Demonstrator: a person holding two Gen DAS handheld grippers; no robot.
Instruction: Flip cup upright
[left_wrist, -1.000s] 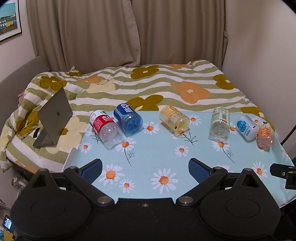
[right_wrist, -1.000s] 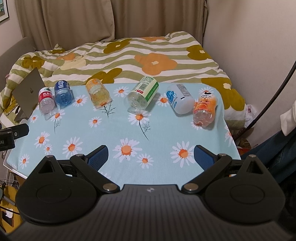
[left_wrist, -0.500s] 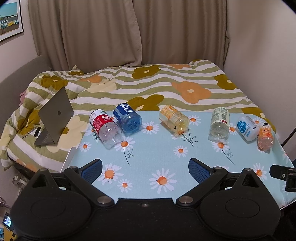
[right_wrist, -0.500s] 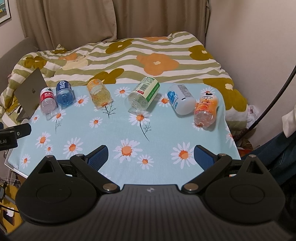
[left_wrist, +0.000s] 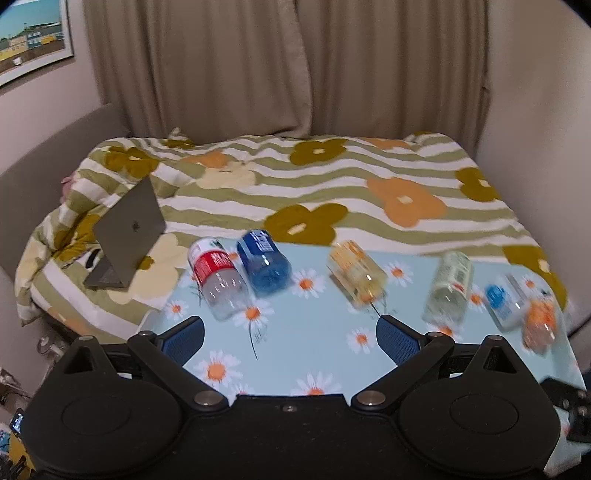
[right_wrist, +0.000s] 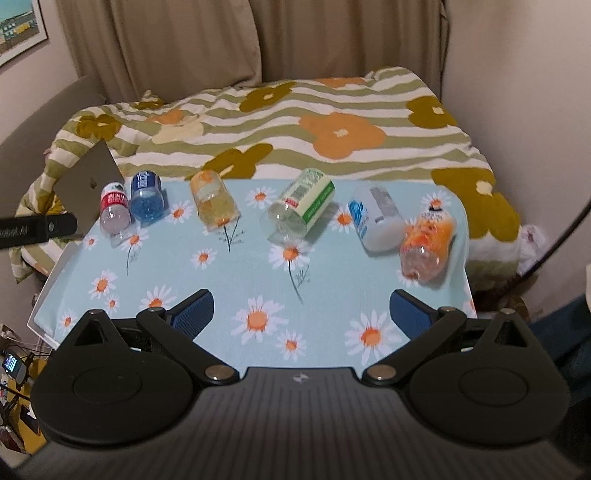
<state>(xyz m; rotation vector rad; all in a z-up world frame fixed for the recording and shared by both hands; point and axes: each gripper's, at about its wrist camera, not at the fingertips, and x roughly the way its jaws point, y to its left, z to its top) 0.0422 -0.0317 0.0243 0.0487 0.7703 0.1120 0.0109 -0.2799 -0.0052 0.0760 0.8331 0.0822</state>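
Several cut-bottle cups lie on their sides in a row along the far edge of the daisy tablecloth (right_wrist: 258, 273): red-labelled (left_wrist: 216, 277) (right_wrist: 115, 210), blue (left_wrist: 264, 267) (right_wrist: 147, 197), yellow (left_wrist: 356, 273) (right_wrist: 214, 203), green-labelled (left_wrist: 448, 288) (right_wrist: 301, 208), white with blue label (left_wrist: 504, 304) (right_wrist: 375, 218), orange (left_wrist: 539, 325) (right_wrist: 426, 243). My left gripper (left_wrist: 290, 338) is open and empty above the table's near left part. My right gripper (right_wrist: 301, 312) is open and empty above the near edge, apart from all cups.
A bed with a striped flower quilt (right_wrist: 314, 110) lies behind the table. A grey laptop (left_wrist: 129, 236) stands propped on the quilt at the left. Curtains (left_wrist: 277, 66) and walls close off the back and right. A cable (right_wrist: 565, 236) hangs at the right.
Both grippers have moved a little forward and tilted up: the table and cups sit lower and larger in both views. The cups have not moved. Both grippers stay open.
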